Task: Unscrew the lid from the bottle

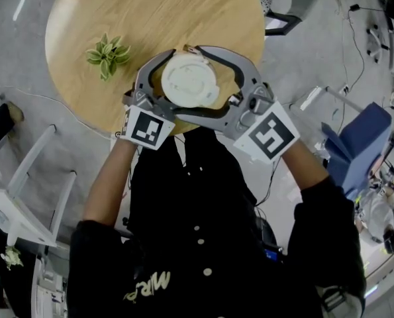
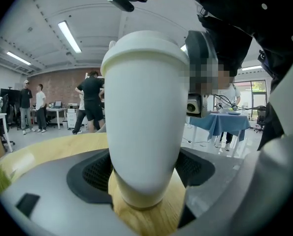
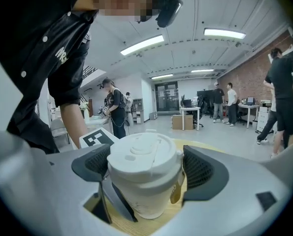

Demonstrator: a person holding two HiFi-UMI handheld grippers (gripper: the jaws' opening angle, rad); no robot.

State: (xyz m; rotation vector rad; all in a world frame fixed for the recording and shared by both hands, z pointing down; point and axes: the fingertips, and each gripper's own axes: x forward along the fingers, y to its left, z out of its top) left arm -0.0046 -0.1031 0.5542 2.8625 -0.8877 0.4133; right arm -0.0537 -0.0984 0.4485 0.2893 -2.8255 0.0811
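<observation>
A white bottle [image 1: 189, 79] with a domed white lid [image 3: 144, 154] stands near the front edge of a round wooden table [image 1: 117, 12]. My left gripper [image 2: 144, 166] is shut on the bottle's lower body [image 2: 141, 112], with a dark pad pressing on each side. My right gripper [image 3: 146, 168] sits higher, at lid height. Its left pad [image 3: 94, 163] lies against the lid. Its right pad [image 3: 200, 168] stands a narrow gap off it. In the head view both grippers ring the bottle from the near side.
A small green plant [image 1: 107, 55] lies on the table left of the bottle. A white chair frame [image 1: 24, 177] stands on the floor at the left, and blue cloth [image 1: 359, 144] is at the right. People stand in the room behind.
</observation>
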